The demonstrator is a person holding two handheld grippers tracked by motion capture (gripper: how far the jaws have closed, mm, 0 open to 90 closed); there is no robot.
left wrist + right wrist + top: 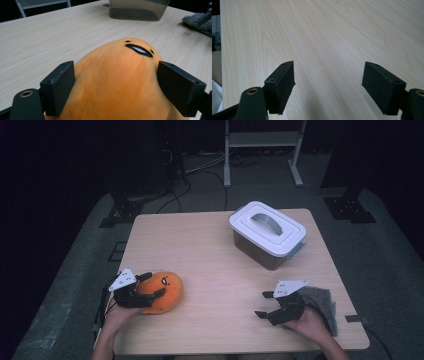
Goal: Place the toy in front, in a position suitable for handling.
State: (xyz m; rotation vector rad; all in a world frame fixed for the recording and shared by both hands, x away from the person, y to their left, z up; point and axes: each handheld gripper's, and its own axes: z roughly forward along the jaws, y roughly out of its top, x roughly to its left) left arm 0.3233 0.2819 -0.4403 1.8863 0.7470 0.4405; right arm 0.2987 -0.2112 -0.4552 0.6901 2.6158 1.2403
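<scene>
The left gripper [150, 290] lies low at the table's near-left, its jaws clasping the orange plush toy [165, 290] (right gripper [264, 304] gapes wide).

Recording lab, dim and dark-walled.
Lone wooden table [210, 250] on grey carpet [385, 255]; stand feet [345, 207], loose cables [200, 167], metal rack [262, 140] behind.

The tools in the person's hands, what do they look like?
Both the left tool and the right tool are black, each with two blocky, flat-faced jaws and a pale grey three-cornered plate on top. Brass-coloured rings sit at the jaw bases. A dark cable trails from the left one. The forearms are bare.
</scene>
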